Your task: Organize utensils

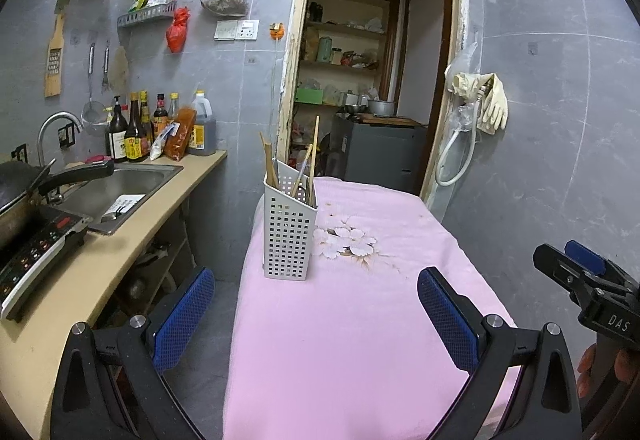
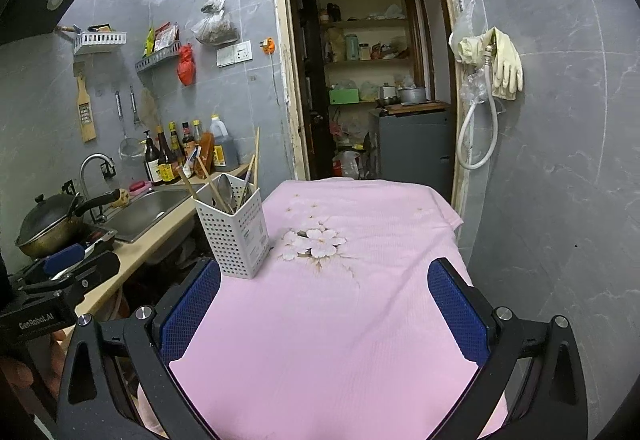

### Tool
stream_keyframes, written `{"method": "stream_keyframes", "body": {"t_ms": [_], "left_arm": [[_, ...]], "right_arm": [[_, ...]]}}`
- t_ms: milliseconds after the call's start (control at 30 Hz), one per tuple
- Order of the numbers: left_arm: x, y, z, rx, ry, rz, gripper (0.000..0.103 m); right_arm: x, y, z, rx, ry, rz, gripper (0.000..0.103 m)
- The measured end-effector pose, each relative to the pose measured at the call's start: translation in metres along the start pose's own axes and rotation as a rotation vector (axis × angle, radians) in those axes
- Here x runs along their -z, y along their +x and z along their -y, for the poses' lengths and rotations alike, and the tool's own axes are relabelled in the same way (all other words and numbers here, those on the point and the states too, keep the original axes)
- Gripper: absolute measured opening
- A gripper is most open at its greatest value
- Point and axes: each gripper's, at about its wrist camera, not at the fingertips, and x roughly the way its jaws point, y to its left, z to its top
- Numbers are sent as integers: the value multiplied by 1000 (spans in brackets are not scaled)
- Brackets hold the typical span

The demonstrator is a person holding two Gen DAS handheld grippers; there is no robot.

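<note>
Both grippers, left gripper (image 1: 316,320) and right gripper (image 2: 324,310), hung spread wide and empty over the pink tablecloth (image 2: 340,320). Ahead, near its left edge, stood the white perforated utensil holder (image 1: 289,236), chopsticks (image 1: 315,143) and a spoon (image 2: 225,188) upright inside.

Utensil (image 2: 225,188) lower ends hidden inside holder (image 2: 236,236).
</note>
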Motion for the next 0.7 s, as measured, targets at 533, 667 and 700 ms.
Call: {"method": "stream_keyframes", "body": {"t_ms": [533,667,700], "left_arm": [[17,9,-18,66,-11,13,102],[17,11,-24,70,-28,5,102],[17,10,-25,69,-30,7,102]], "right_arm": [[18,-11,-11,70,20,-2,102],[21,-11,-10,82,37,-5,102],[21,-11,-11,82,38,-5,102]]}}
